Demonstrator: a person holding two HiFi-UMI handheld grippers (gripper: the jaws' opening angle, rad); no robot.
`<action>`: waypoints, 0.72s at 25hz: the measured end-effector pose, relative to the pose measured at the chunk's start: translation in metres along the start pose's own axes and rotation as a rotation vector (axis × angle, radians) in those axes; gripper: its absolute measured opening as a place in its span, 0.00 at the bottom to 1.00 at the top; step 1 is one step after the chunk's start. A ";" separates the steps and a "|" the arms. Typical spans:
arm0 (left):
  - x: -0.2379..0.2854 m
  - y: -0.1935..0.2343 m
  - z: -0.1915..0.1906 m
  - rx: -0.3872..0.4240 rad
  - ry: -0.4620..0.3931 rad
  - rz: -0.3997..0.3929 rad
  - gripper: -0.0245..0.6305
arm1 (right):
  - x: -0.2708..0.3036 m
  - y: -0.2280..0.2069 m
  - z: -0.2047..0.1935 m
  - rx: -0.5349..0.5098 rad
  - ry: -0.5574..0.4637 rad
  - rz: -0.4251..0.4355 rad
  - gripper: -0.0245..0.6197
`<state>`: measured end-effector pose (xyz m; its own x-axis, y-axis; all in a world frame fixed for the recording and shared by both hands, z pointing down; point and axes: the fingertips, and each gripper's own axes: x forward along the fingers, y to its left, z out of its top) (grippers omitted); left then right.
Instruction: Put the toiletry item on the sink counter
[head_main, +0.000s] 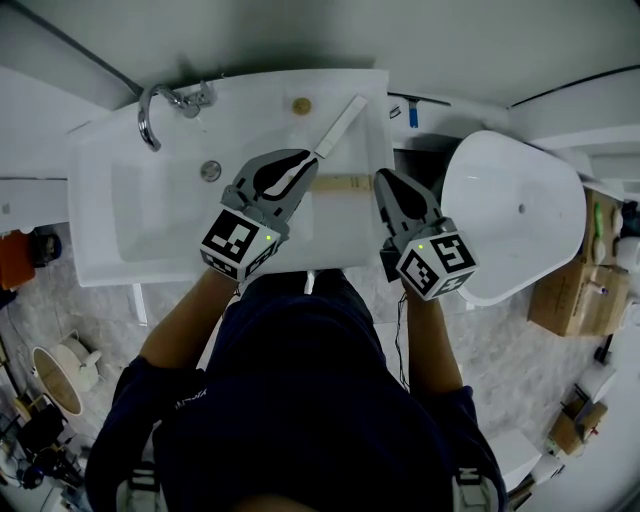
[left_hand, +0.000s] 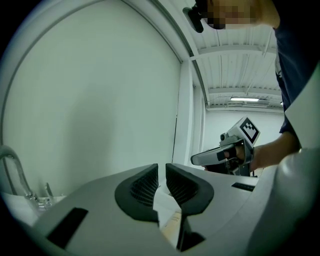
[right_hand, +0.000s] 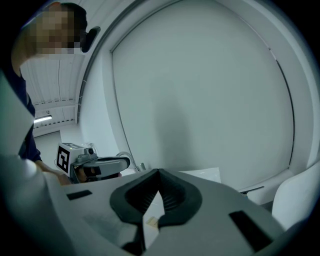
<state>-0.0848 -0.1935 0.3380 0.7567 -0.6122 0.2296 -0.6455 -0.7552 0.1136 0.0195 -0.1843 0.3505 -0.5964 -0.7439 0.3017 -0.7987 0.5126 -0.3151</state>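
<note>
Head view: left gripper (head_main: 300, 163) clamped on the near end of the slim white toiletry item (head_main: 338, 125), which slants over the sink counter (head_main: 350, 235); seemingly a light, flattish tube, best pinched across its flat faces; right gripper (head_main: 385, 182) closed, apparently empty

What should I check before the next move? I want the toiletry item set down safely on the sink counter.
1. Left gripper holds the long white item: ok, jaws closed on its near end.
2. Right gripper free: ok, jaw tips together, nothing held.
3. Item over the sink counter: ok, right of the basin; touching it: cannot tell.
4. Landing spot clear: not ok, a beige box lies between the grippers.
</note>
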 end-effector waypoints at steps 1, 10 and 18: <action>0.000 0.000 0.001 0.000 -0.003 0.000 0.14 | 0.000 0.000 0.001 -0.001 -0.002 0.003 0.04; -0.002 0.000 0.007 0.000 -0.011 0.006 0.11 | 0.001 0.003 0.005 -0.002 -0.009 0.025 0.04; -0.002 -0.003 0.006 -0.014 -0.003 0.000 0.10 | 0.001 0.005 0.009 -0.019 -0.012 0.049 0.04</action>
<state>-0.0835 -0.1911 0.3315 0.7567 -0.6131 0.2271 -0.6471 -0.7517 0.1272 0.0155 -0.1860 0.3410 -0.6335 -0.7230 0.2756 -0.7703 0.5560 -0.3122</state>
